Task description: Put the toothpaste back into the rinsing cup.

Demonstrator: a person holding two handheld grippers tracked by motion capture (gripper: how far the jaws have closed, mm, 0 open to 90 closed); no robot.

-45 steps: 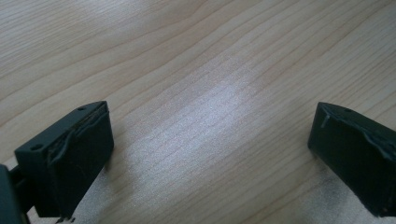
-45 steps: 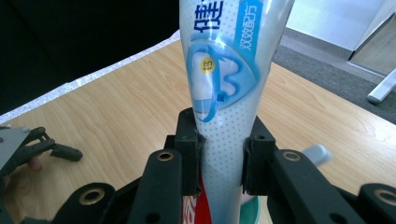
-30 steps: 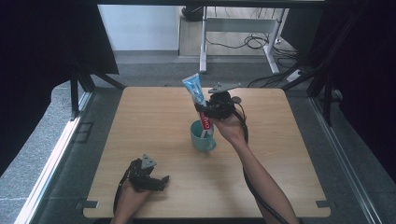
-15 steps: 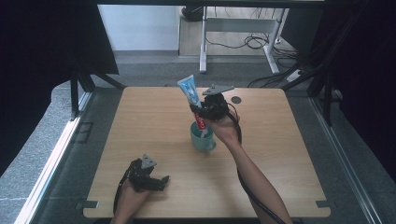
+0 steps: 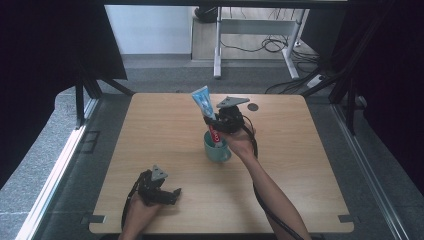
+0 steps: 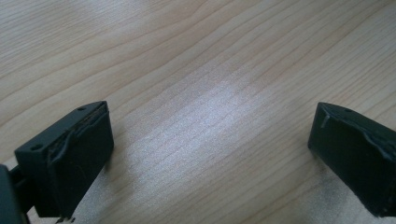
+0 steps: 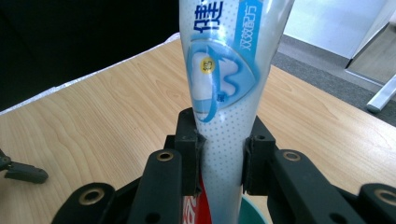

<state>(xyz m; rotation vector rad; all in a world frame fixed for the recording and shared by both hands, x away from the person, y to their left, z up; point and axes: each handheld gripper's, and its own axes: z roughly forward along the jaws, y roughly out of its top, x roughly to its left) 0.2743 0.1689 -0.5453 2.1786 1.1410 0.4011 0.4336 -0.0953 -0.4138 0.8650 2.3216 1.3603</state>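
Observation:
A blue-and-white toothpaste tube (image 5: 206, 107) with a red lower end stands nearly upright, its bottom inside a teal mug (image 5: 216, 148) at the table's middle. My right gripper (image 5: 216, 121) is shut on the tube just above the mug's rim; in the right gripper view the tube (image 7: 223, 93) is squeezed between both pads (image 7: 190, 154), with the mug's rim (image 7: 254, 212) below. My left gripper (image 5: 172, 194) rests low over the wooden table (image 5: 150, 130) near its front left, jaws wide apart. In the left gripper view only bare wood lies between its fingers (image 6: 74, 149).
A small dark round mark (image 5: 253, 106) sits on the table near its far edge. Beyond the table are a desk frame (image 5: 250, 30) and floor cables (image 5: 270, 45). In the right gripper view, the left gripper's tip (image 7: 21, 172) shows far off at the left.
My right gripper has sunk with the tube, lowering its red end deeper into the teal mug. The left gripper has stayed put.

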